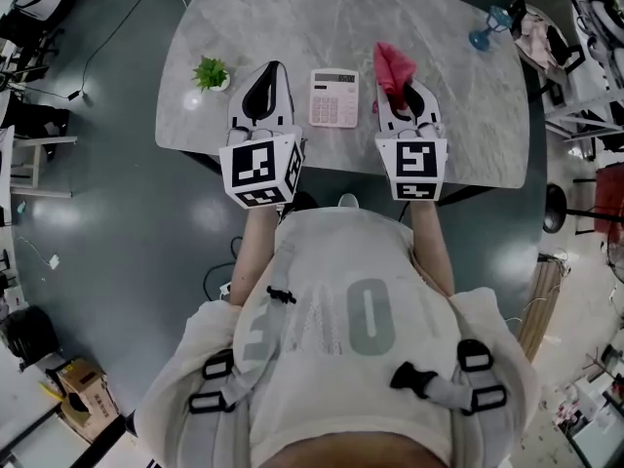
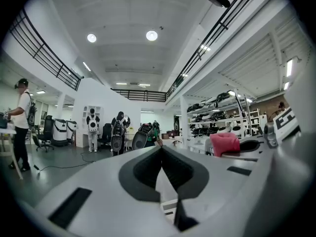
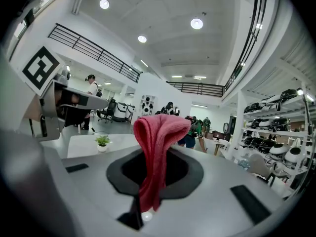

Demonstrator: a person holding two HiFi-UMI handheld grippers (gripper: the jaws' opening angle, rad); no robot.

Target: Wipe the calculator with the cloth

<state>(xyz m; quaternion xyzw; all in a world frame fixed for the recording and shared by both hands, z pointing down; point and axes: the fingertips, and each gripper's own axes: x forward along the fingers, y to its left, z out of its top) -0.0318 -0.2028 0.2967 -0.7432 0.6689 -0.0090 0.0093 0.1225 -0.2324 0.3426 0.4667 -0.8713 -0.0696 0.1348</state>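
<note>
A pale pink calculator (image 1: 334, 97) lies flat on the marble table (image 1: 341, 18), between my two grippers. Left of it my left gripper (image 1: 270, 69) is shut and holds nothing; its jaws meet at a point (image 2: 161, 148) in the left gripper view. On the calculator's right, my right gripper (image 1: 398, 86) is shut on a red cloth (image 1: 393, 66). The red cloth (image 3: 157, 147) is bunched above the jaws and hangs down between them in the right gripper view. Seen from the left gripper, the red cloth (image 2: 224, 143) shows off to the right.
A small potted plant (image 1: 210, 74) stands on the table left of my left gripper, also as the small potted plant (image 3: 102, 142). A blue stemmed object (image 1: 486, 27) sits at the table's far right. People (image 2: 93, 127) and shelving (image 2: 222, 117) stand in the room beyond.
</note>
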